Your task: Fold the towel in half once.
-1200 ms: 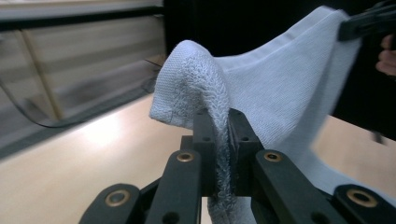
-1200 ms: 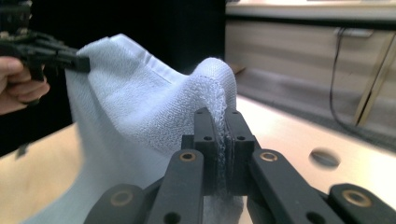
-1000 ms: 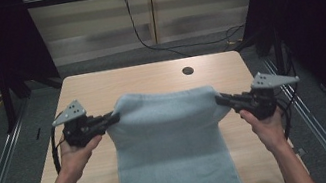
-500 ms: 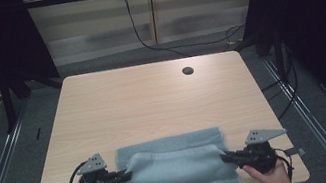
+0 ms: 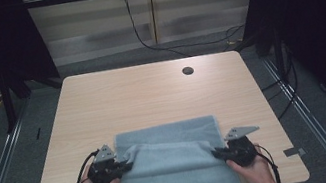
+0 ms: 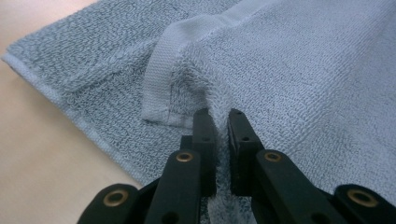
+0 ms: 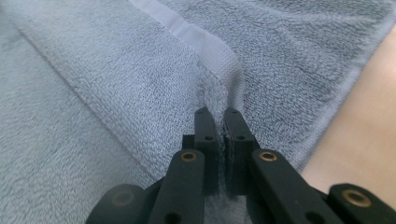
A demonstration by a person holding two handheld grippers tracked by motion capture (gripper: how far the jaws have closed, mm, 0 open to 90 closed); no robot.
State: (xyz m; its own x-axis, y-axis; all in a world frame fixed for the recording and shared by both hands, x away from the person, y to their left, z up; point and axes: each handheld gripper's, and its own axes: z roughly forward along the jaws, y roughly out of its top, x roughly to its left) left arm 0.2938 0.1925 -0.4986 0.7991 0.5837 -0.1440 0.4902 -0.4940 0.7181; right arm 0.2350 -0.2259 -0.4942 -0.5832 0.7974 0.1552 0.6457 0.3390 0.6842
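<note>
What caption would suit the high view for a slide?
Two hand-held grippers, left and right, pinch the edge of a grey towel on a wooden table.

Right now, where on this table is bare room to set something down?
The far half of the table is bare, bordered by the round hole and the towel. Narrow strips flank the towel. The near edge is crowded: the left tool and right tool grip it.

My left gripper (image 5: 124, 166) and right gripper (image 5: 216, 152) each pinch a corner of the grey towel (image 5: 175, 170), folded over itself at the wooden table (image 5: 141, 95) near edge. Round hole (image 5: 188, 71) far right. Both hands low.
</note>
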